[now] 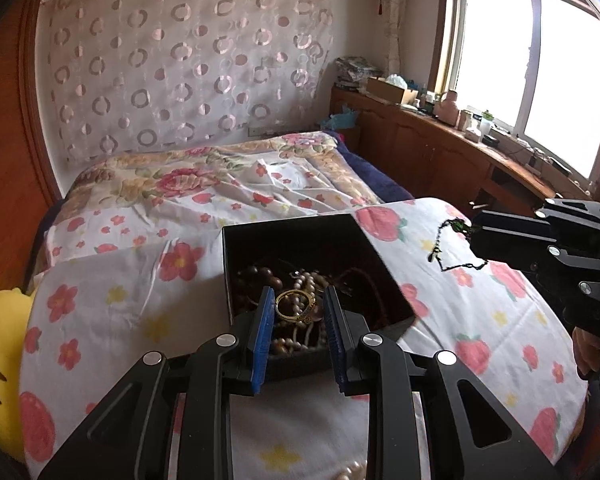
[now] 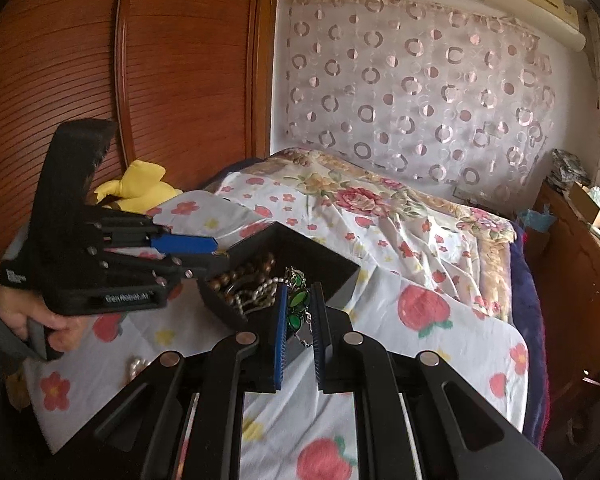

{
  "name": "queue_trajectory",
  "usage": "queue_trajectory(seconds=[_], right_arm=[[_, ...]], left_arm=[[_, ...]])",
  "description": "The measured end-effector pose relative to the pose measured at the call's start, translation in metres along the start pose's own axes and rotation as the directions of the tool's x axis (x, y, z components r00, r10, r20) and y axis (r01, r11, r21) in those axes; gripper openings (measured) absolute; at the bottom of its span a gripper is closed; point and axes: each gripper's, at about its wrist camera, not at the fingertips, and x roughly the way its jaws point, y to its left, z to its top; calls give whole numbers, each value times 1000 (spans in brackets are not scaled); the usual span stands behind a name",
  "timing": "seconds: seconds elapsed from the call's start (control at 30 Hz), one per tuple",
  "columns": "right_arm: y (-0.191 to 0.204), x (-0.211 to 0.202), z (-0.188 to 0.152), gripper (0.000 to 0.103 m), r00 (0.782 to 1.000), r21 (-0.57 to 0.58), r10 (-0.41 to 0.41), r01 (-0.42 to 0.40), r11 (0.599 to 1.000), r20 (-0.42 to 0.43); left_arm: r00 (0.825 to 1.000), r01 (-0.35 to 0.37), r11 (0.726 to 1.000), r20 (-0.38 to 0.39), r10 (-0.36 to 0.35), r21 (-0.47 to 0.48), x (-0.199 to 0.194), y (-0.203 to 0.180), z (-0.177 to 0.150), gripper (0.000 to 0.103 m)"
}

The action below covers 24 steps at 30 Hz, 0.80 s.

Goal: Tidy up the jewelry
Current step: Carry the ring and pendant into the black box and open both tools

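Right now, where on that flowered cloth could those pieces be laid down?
Bare flowered cloth lies between the black jewelry box and the yellow plush toy, and again right of the box. The box itself is crowded with beads.

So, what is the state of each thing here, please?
black box: open, no lid on it, full of bead strings.
gold ring: held between the left gripper jaws, above the box.
green-stone necklace: held in the right gripper jaws, chain hanging down.
pearl piece: lying on the flowered cloth, outside the box.
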Motion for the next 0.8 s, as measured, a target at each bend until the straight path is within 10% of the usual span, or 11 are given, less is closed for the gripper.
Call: queue_trajectory(seconds=[0.17,0.53,0.8], right_arm=[[-2,26,10,13,1000,-6,24,-24,1000,-10],[-13,73,28,13,999,6,32,-32,999,-39],[-18,90,29,15,999,28,6,-5,1000,-50]], left_arm=[[1000,2,1000,-11,-2,-14,15,7,3,24],[999,-43,998,27,44,-37,6,30,3,70],[996,-89,993,15,90,-74,-3,54,-10,82]])
